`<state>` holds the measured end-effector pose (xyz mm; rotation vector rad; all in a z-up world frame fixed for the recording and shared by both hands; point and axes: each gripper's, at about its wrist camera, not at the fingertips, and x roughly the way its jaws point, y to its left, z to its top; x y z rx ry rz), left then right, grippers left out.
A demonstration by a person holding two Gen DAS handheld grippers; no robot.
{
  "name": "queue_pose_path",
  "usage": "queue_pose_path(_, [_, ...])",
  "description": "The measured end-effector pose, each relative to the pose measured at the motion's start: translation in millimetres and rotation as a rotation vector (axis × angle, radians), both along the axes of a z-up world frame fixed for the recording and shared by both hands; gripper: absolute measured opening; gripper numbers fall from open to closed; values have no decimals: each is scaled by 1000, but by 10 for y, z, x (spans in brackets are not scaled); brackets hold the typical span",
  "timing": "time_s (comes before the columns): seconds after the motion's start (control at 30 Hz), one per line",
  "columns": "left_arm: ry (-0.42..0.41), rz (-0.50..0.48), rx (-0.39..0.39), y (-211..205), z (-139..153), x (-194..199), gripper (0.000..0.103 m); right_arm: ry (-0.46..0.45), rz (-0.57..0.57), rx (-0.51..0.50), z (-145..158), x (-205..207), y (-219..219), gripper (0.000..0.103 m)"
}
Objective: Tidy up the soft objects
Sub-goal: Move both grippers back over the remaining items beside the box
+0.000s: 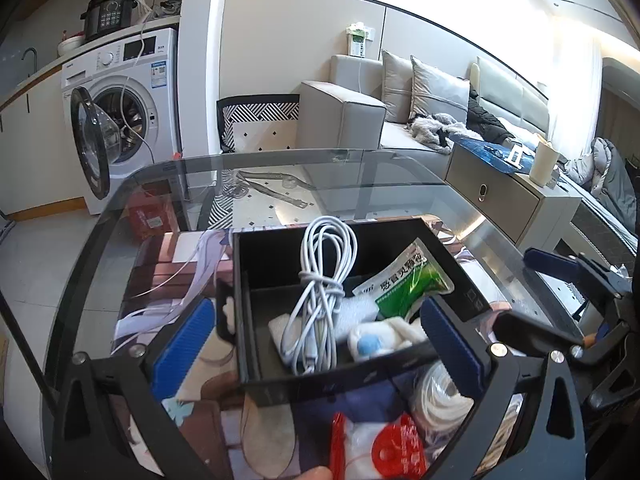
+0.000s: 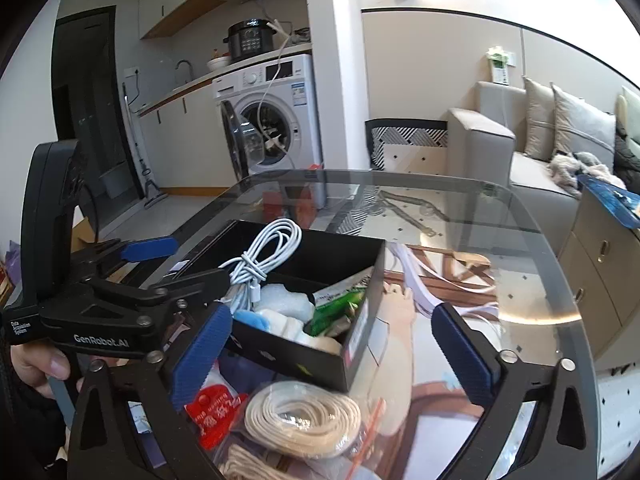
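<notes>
A black divided box (image 1: 256,320) (image 2: 360,344) sits on the glass table. It holds a coiled white cable (image 1: 320,292) (image 2: 260,256), a green and white sachet (image 1: 408,280) (image 2: 336,304), white foam and a white and blue soft item (image 1: 372,342) (image 2: 256,318). In front of the box lie a bagged coil of cream rope (image 2: 300,420) (image 1: 436,392) and a red-labelled bag (image 1: 384,448) (image 2: 212,408). My left gripper (image 1: 316,344) is open, its jaws straddling the box's near part. My right gripper (image 2: 332,356) is open over the box's near corner and the rope bag.
The round glass table (image 2: 520,240) carries a printed mat (image 2: 420,320). Beyond stand a washing machine (image 1: 120,112) with its door open, a grey sofa (image 1: 360,112) and a low cabinet (image 1: 504,196). The right gripper (image 1: 580,280) shows at the right of the left wrist view.
</notes>
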<state>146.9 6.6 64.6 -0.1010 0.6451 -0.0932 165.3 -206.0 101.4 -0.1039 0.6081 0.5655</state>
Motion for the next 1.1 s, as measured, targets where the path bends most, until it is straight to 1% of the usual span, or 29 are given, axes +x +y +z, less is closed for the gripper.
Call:
queue_pose_path(0.2, [-13, 19, 21, 2, 0, -216, 103, 5, -4, 5, -22, -229, -90, 102])
queue_pose_path(0.43, [-18, 48, 32, 29, -56, -490, 103, 13, 23, -15, -100, -491, -65, 102])
queue_pose_path(0.67, [-24, 65, 18, 100, -81, -683, 103, 30, 30, -20, -169, -677, -66, 102])
queue_pose_path(0.83, [-8, 59, 22, 139, -154, -760, 103, 42, 29, -28, -223, -772, -93, 102])
queue_pose_path(0.93, [7, 56, 37, 148, -205, -782, 103, 60, 26, -29, -271, -823, -105, 102])
queue_pose_path(1.1, [24, 55, 31, 181, -257, -824, 103, 86, 20, -43, -371, -906, -119, 102])
